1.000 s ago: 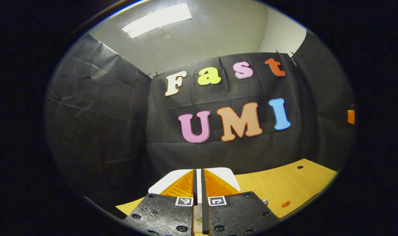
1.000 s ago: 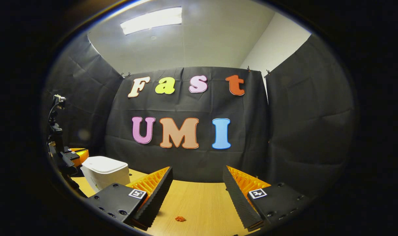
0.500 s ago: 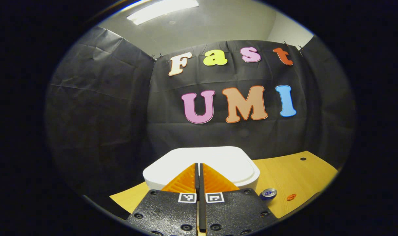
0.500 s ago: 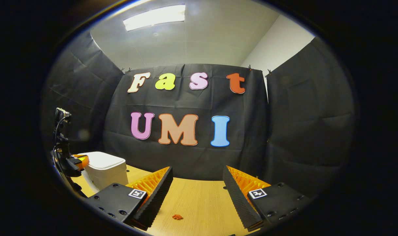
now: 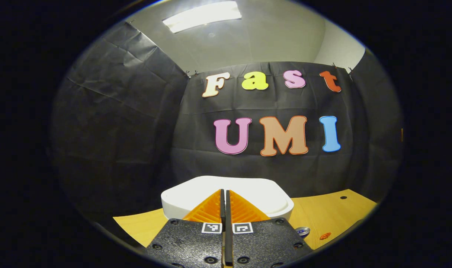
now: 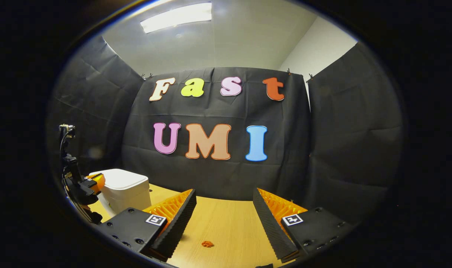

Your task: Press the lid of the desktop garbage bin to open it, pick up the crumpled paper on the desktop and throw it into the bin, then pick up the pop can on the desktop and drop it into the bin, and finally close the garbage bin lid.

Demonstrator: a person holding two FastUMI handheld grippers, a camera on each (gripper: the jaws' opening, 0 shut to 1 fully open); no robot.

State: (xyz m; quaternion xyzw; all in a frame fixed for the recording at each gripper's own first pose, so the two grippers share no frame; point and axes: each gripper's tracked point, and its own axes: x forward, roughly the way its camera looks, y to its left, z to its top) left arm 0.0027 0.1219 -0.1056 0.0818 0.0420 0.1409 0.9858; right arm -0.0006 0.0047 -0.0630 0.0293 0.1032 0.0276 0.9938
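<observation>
Lowered since a second ago, the left gripper now hangs over the white bin's lid.

Its fingers are pressed together on nothing, a blunt tip likely meant for pushing the lid, which looks closed. Outward, the pop can peeks at lower right on the wooden desktop. At lower centre, the right gripper waits with fingers spread wide, the bin at lower left.

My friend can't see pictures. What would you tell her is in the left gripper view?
The left gripper, fingers shut with nothing between them, points at the closed lid of a white bin on a wooden table. A can's top and a small orange scrap lie at lower right.
</observation>
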